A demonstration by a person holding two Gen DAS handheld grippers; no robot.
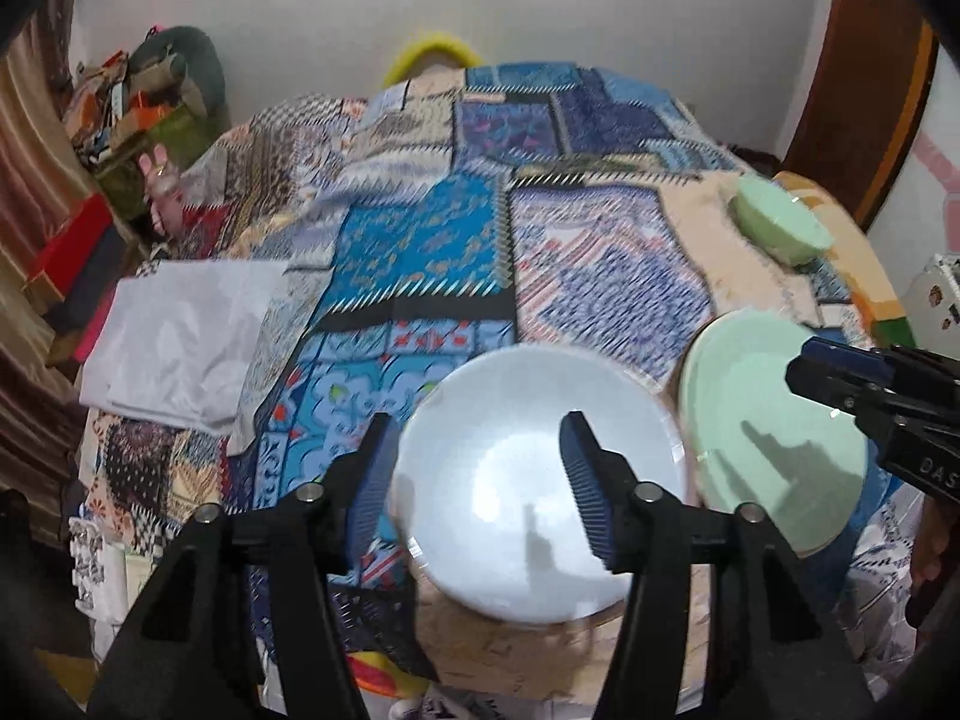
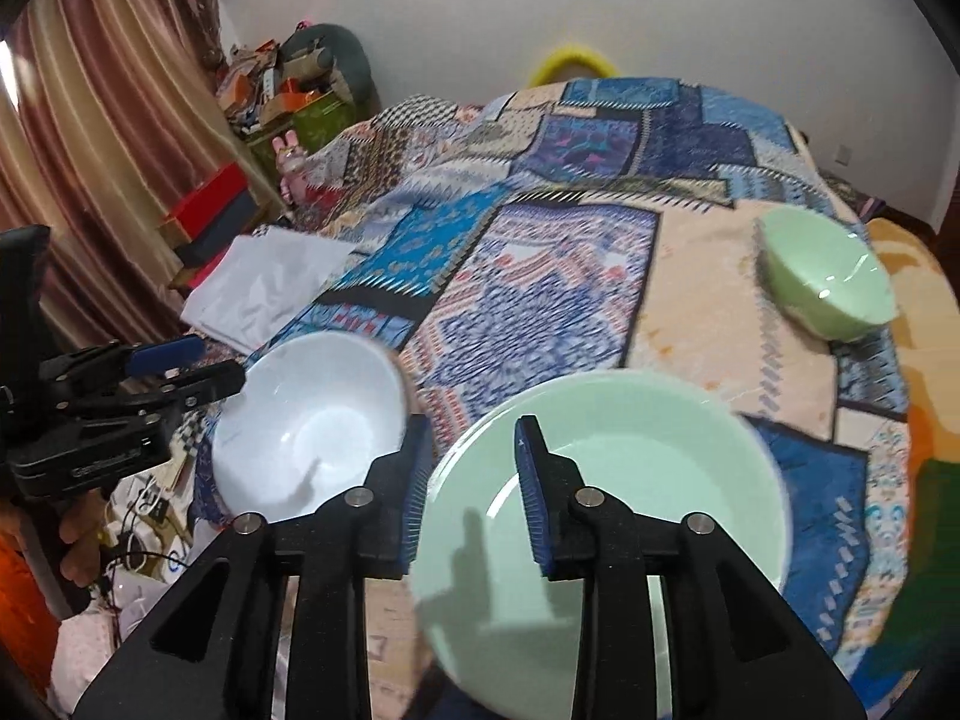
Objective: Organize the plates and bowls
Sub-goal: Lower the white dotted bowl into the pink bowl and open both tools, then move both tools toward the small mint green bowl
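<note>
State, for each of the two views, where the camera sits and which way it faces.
Left wrist: on the left gripper, facing down over the white bowl; its jaws open; right gripper at right.
Right wrist: on the right gripper, over the pale green bowl; left gripper at left.
Shared: both bowls, small green bowl, patchwork bedspread.

This is a bedroom in a home. A bed covered with a patchwork quilt in blue, cream and red prints (image 2: 570, 252) fills the room. Long brown-pink satin curtains (image 2: 108, 90) hang along one side, beside a cluttered pile of bags and boxes (image 2: 288, 84) against the white plastered wall (image 2: 420, 12).
</note>
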